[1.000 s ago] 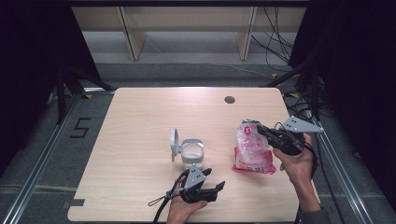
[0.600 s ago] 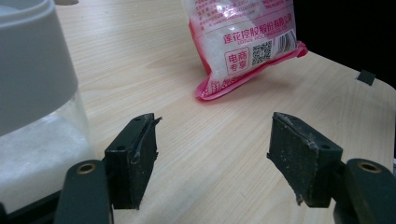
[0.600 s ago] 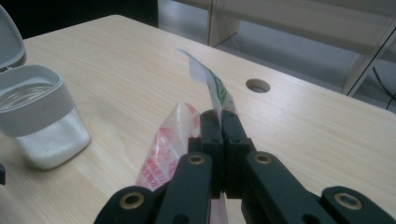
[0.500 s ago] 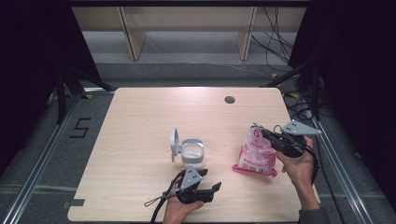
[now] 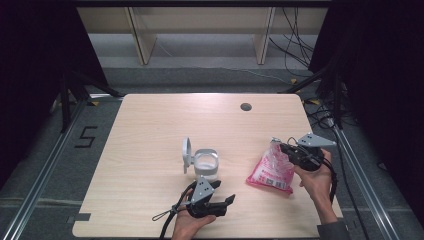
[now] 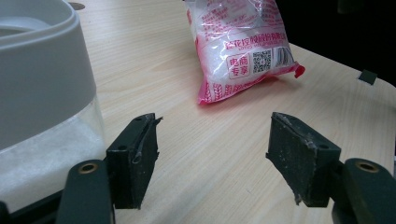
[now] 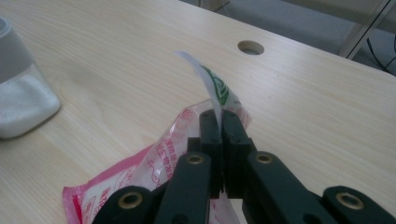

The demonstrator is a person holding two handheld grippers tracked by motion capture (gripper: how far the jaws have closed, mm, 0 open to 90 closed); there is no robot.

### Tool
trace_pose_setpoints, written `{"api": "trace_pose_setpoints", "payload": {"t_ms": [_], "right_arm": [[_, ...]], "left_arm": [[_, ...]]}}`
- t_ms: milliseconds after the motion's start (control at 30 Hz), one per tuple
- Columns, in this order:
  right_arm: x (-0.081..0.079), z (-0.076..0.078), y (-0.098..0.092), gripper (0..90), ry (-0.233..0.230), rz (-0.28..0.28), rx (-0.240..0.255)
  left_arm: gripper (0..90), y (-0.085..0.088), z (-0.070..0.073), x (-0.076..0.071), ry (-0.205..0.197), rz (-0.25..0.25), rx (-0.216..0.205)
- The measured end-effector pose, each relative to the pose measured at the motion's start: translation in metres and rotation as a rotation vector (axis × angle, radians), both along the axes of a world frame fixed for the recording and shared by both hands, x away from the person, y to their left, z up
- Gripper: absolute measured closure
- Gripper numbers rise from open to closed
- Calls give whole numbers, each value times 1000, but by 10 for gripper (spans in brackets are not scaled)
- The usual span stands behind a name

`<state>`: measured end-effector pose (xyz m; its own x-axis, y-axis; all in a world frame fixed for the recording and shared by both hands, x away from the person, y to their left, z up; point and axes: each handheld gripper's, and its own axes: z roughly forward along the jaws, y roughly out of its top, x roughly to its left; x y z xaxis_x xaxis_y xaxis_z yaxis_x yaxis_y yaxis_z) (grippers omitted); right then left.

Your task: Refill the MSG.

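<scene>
- The right tongs are clamped on the top flap of the pink-and-white bag, as the right gripper view shows, with the flap rising between the closed jaws.
- The bag rests on the worktop at about 4 o'clock from its middle, its long axis running from 1 o'clock down to 7 o'clock.
- The lidded jar, flip lid open, stands at 9 o'clock from the bag, well apart.
- The left tongs stand open and empty, just at 6 o'clock of the jar.
- My judgement: the jar's mouth is the target; there is bare wood between the two, and the right edge lies close behind the right hand.
</scene>
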<state>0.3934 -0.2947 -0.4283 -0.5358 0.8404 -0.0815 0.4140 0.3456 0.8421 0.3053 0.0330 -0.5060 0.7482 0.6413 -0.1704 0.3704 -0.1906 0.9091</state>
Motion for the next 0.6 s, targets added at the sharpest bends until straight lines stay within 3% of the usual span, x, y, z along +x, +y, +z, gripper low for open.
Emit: {"api": "trace_pose_setpoints", "payload": {"t_ms": [67, 133, 200, 333, 367, 400, 467, 567, 600], "right_arm": [[1, -3, -1, 893, 14, -4, 11], [1, -4, -2, 890, 25, -13, 14], [2, -5, -2, 885, 17, -13, 1], [4, -7, -3, 877, 32, -18, 3], [3, -8, -3, 868, 36, -28, 8], [2, -9, -2, 857, 31, -36, 8], [3, -8, -3, 844, 45, -38, 11], [5, -9, -6, 819, 21, -49, -6], [5, -10, -5, 812, 34, -54, 14]], "left_arm": [[326, 2, 1, 1, -19, -11, 16], [327, 0, 0, -1, 3, -2, -17], [329, 2, 1, 1, -16, -18, 16], [328, 3, 1, 1, -16, -15, 16], [328, 4, 1, 2, -22, -20, 40], [328, 2, 1, -1, 5, 10, -6], [328, 3, 1, 0, 0, 1, -2], [328, 5, 2, 0, -1, 17, 5], [328, 6, 2, 1, -6, 10, 4]]}}
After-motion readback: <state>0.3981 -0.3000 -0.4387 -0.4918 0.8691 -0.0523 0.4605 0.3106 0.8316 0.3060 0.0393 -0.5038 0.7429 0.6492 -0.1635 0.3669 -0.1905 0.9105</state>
